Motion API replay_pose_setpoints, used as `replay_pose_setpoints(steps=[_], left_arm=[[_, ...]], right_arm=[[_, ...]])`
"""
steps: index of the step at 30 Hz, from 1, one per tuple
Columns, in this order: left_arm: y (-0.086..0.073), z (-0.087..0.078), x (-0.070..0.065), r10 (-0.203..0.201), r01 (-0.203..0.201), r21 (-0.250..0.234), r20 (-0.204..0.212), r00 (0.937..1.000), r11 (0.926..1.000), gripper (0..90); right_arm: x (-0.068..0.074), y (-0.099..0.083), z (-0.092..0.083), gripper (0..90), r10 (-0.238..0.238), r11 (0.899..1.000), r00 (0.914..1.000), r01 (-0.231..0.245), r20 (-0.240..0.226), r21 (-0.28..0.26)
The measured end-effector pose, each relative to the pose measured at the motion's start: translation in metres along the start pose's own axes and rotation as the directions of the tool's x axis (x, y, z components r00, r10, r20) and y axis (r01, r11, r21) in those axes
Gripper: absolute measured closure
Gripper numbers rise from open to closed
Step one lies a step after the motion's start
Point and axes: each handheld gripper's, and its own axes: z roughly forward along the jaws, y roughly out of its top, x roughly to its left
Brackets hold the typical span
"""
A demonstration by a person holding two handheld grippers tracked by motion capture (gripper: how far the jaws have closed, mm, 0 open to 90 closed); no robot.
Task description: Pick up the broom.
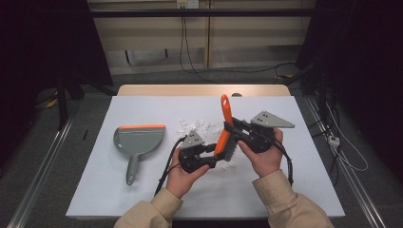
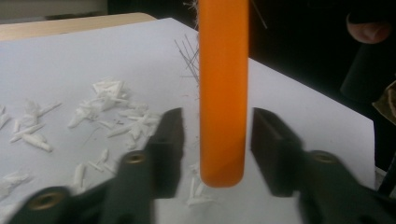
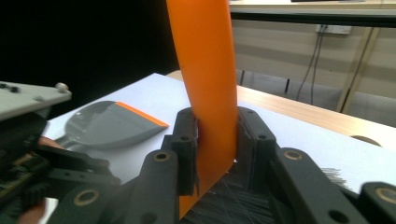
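**Brush held over the desk, second gripper at its lower end**

High view. Two sleeves come in at the bottom edge. The left hand (image 1: 183, 176) and right hand (image 1: 263, 159) meet over the middle of the desk (image 1: 294, 190). The brush (image 1: 225, 111) is off the surface between them. Its long axis runs nearly straight away from the person, with the orange handle far and the bristle head near. The right gripper (image 1: 234, 130) comes at it from the right. The left gripper (image 1: 215, 156) is below and to the left, at the head's near end. The paper scraps (image 1: 195, 127) lie just behind the left gripper. The dustpan (image 1: 138, 140) lies well apart to the left, handle toward the person.

Left gripper view. The brush's rounded orange end (image 2: 223, 93) hangs between the two jaws of the left gripper (image 2: 217, 135). A thin gap shows on each side, so the gripper is released here, not pressing. Scraps (image 2: 107, 88) are scattered on the desk to the left.

Right gripper view. The right gripper (image 3: 217, 126) is clenched on the orange handle (image 3: 205, 56), with both pads flat against it and bristles below. The dustpan (image 3: 107, 123) is beyond, to the left.

Judgement: the left gripper is the nearer one to the head. Any handover depends on it closing squarely across the brush's axis.
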Motion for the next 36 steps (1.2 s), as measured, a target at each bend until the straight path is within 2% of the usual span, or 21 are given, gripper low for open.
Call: replay_pose_setpoints(steps=[1, 2, 7, 8, 9, 10, 11, 12, 17, 18, 19, 22, 23, 24, 25, 27, 29, 32, 33, 35, 36], left_arm=[[-0.001, -0.001, 0.001, 0.001, -0.001, -0.002, 0.005, 1.0, 1.0, 65.0], [-0.001, -0.002, 0.001, 0.002, -0.002, -0.004, -0.001, 1.0, 1.0, 70.6], [-0.001, -0.007, 0.001, -0.004, 0.004, -0.01, -0.025, 0.9997, 0.9999, 70.8], [-0.002, -0.007, 0.002, -0.01, 0.01, -0.016, -0.036, 0.9993, 0.9998, 70.9], [-0.002, -0.009, 0.003, -0.018, 0.017, -0.022, -0.048, 0.9987, 0.9996, 71.0], [-0.002, -0.01, 0.004, -0.032, 0.03, -0.033, -0.059, 0.9977, 0.999, 71.0], [-0.003, -0.014, 0.008, -0.042, 0.037, -0.055, -0.093, 0.9947, 0.9978, 71.0], [-0.003, -0.014, 0.008, -0.042, 0.037, -0.055, -0.093, 0.9947, 0.9978, 71.0], [-0.001, -0.026, 0.015, -0.067, 0.048, -0.115, -0.166, 0.9838, 0.9921, 71.0], [0.0, -0.027, 0.015, -0.07, 0.048, -0.125, -0.177, 0.9818, 0.991, 71.0], [0.0, -0.028, 0.015, -0.062, 0.037, -0.131, -0.187, 0.9804, 0.9907, 71.0], [0.001, -0.029, 0.009, -0.056, 0.026, -0.153, -0.198, 0.9785, 0.9879, 71.0], [0.001, -0.03, 0.006, -0.046, 0.012, -0.156, -0.212, 0.9762, 0.9877, 71.0], [0.002, -0.03, 0.003, -0.038, 0.003, -0.16, -0.214, 0.9761, 0.987, 71.0], [0.003, -0.03, 0.001, -0.025, -0.011, -0.156, -0.224, 0.9744, 0.9877, 70.9], [0.004, -0.031, -0.003, -0.014, -0.028, -0.16, -0.251, 0.9678, 0.9867, 70.5], [0.004, -0.031, -0.004, -0.009, -0.034, -0.167, -0.249, 0.9683, 0.9853, 70.0], [0.004, -0.032, -0.008, 0.01, -0.058, -0.174, -0.261, 0.9653, 0.983, 68.8], [0.005, -0.033, -0.012, 0.032, -0.08, -0.169, -0.271, 0.962, 0.9823, 68.2], [0.006, -0.033, -0.015, 0.033, -0.081, -0.167, -0.273, 0.9615, 0.9827, 67.1], [0.006, -0.033, -0.015, 0.033, -0.081, -0.167, -0.273, 0.9615, 0.9827, 66.5]], right_arm=[[0.0, 0.0, 0.0, 71.0, 0.0, 1.0, 1.0, 0.0, 0.0, 0.0], [0.003, 0.002, 0.001, 70.9, -0.011, 1.0, 0.9999, 0.011, 0.0, 0.002], [0.005, 0.004, 0.005, 70.1, 0.008, 1.0, 1.0, -0.008, -0.001, 0.005], [0.005, 0.004, 0.006, 68.3, 0.015, 1.0, 0.9999, -0.015, -0.004, 0.005], [0.007, 0.005, 0.008, 58.7, 0.013, 1.0, 0.9999, -0.013, 0.004, -0.003], [0.007, 0.005, 0.008, 58.7, 0.013, 1.0, 0.9999, -0.013, 0.004, -0.003], [0.009, 0.005, 0.009, 51.9, 0.009, 1.0, 0.9993, -0.008, 0.036, -0.018], [0.01, 0.005, 0.009, 50.2, 0.017, 1.0, 0.999, -0.016, 0.042, -0.02], [0.014, -0.003, 0.013, 46.0, 0.094, 0.996, 0.9954, -0.094, 0.021, 0.003], [0.014, -0.003, 0.013, 46.0, 0.094, 0.996, 0.9954, -0.094, 0.021, 0.003], [0.019, -0.007, 0.018, 44.9, 0.13, 0.991, 0.9915, -0.13, 0.003, 0.018], [0.025, -0.009, 0.026, 41.3, 0.179, 0.984, 0.9838, -0.179, 0.014, 0.026], [0.025, -0.009, 0.026, 41.3, 0.179, 0.984, 0.9838, -0.179, 0.014, 0.026], [0.027, -0.01, 0.029, 40.1, 0.21, 0.977, 0.9776, -0.21, 0.01, 0.02], [0.03, -0.009, 0.033, 40.3, 0.257, 0.966, 0.9665, -0.257, 0.0, 0.011], [0.034, -0.008, 0.036, 36.4, 0.281, 0.96, 0.9595, -0.281, 0.017, 0.013], [0.036, -0.007, 0.039, 36.7, 0.292, 0.956, 0.9559, -0.292, 0.036, 0.011], [0.04, -0.007, 0.044, 36.0, 0.298, 0.953, 0.9522, -0.3, 0.068, 0.027], [0.041, -0.007, 0.046, 37.4, 0.296, 0.953, 0.9521, -0.299, 0.078, 0.038], [0.042, -0.008, 0.048, 41.2, 0.304, 0.95, 0.9483, -0.308, 0.093, 0.043], [0.042, -0.008, 0.048, 44.1, 0.322, 0.944, 0.943, -0.326, 0.085, 0.042]])
